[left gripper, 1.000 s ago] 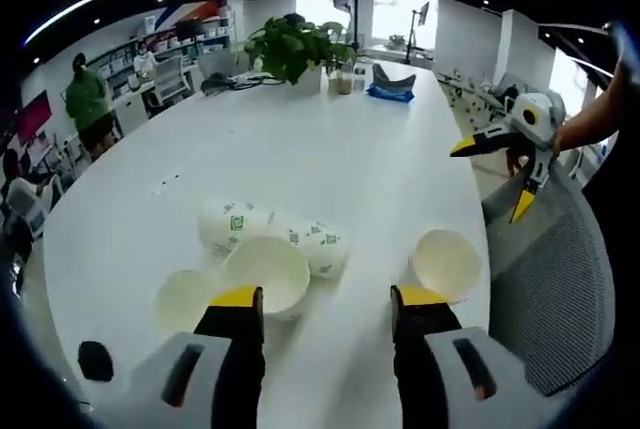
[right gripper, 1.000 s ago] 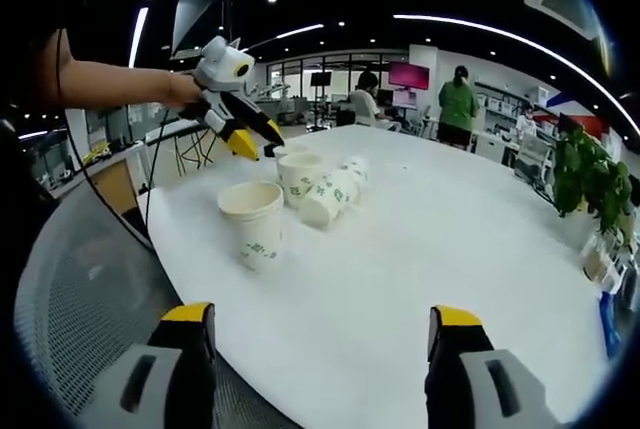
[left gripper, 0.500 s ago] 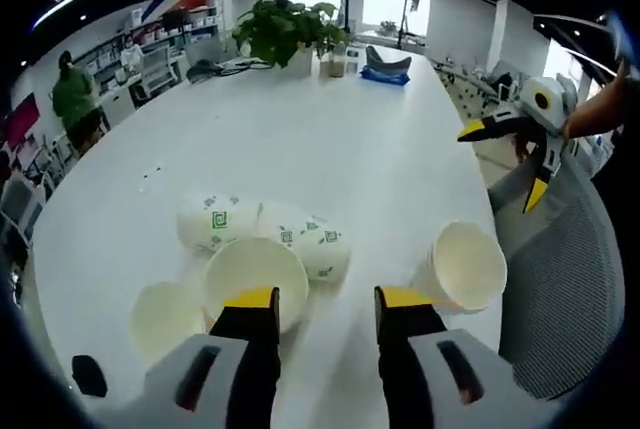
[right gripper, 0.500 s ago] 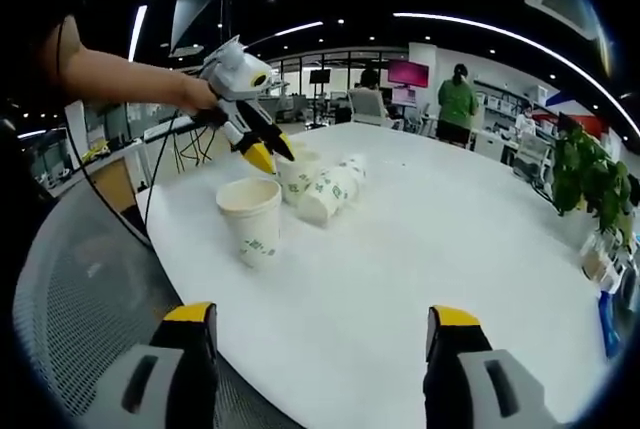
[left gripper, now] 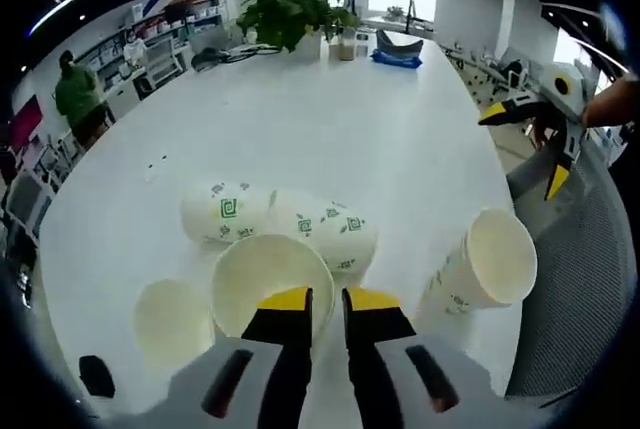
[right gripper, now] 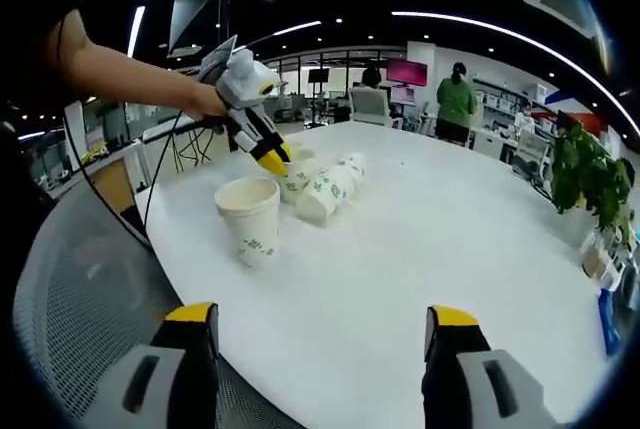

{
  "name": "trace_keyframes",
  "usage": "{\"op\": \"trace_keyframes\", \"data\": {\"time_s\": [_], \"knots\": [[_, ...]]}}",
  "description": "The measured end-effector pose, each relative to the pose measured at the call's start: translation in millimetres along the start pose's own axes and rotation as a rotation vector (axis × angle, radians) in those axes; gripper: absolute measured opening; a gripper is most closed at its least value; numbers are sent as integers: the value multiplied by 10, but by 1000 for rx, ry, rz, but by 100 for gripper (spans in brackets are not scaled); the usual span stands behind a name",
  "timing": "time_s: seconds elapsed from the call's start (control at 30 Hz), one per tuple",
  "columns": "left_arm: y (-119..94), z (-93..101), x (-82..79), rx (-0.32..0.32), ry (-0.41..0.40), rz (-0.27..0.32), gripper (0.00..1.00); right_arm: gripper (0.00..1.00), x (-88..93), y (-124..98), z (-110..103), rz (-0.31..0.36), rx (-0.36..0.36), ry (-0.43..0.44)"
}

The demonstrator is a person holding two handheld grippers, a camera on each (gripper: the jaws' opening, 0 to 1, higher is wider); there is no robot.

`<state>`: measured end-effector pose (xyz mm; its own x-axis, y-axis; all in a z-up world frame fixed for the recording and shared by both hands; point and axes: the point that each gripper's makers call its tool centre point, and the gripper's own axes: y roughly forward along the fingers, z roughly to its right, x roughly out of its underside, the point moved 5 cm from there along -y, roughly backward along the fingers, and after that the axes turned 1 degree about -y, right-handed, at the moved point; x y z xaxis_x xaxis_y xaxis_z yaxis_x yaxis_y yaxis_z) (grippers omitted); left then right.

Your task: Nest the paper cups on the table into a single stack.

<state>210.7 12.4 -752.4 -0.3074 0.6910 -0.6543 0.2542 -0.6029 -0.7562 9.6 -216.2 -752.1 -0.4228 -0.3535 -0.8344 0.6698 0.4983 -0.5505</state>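
Note:
Several white paper cups with green prints sit on the white table (left gripper: 330, 119). My left gripper (left gripper: 327, 301) is shut on the near rim of an upright cup (left gripper: 262, 271), one jaw inside and one outside. Left of it stands another upright cup (left gripper: 170, 314). Behind them lie two cups on their sides (left gripper: 285, 224). A single cup (left gripper: 492, 261) stands apart at the right, near the table edge. My right gripper (left gripper: 525, 149) hovers open beyond that cup. In the right gripper view its jaws (right gripper: 320, 319) stand wide open, short of the single cup (right gripper: 250, 217), with the left gripper (right gripper: 272, 161) at the held cup (right gripper: 296, 175).
A potted plant (left gripper: 295, 14) and a blue item (left gripper: 400, 57) stand at the table's far end. A grey mesh chair (right gripper: 80, 289) sits against the table edge by the single cup. People stand in the office background. Much of the tabletop (right gripper: 450, 239) is bare.
My left gripper came down to the upright cup and its jaws went from wide apart to pinched on the rim. The right gripper has held its place, open.

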Motion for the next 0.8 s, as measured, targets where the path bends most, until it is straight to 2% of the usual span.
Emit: {"op": "trace_keyframes", "data": {"time_s": [0.13, 0.3, 0.6, 0.8], "knots": [[4, -20, 18, -3, 6, 0, 2, 85, -2, -5, 4, 3, 5, 2], [-50, 21, -6, -21, 53, -2, 0, 86, -9, -5, -6, 5, 2, -1], [-173, 22, 0, -35, 48, 20, 0, 85, -16, -6, -12, 4, -1, -6], [-281, 104, 1, -35, 58, 31, 0, 87, -35, -13, 1, 20, 2, -5]]}}
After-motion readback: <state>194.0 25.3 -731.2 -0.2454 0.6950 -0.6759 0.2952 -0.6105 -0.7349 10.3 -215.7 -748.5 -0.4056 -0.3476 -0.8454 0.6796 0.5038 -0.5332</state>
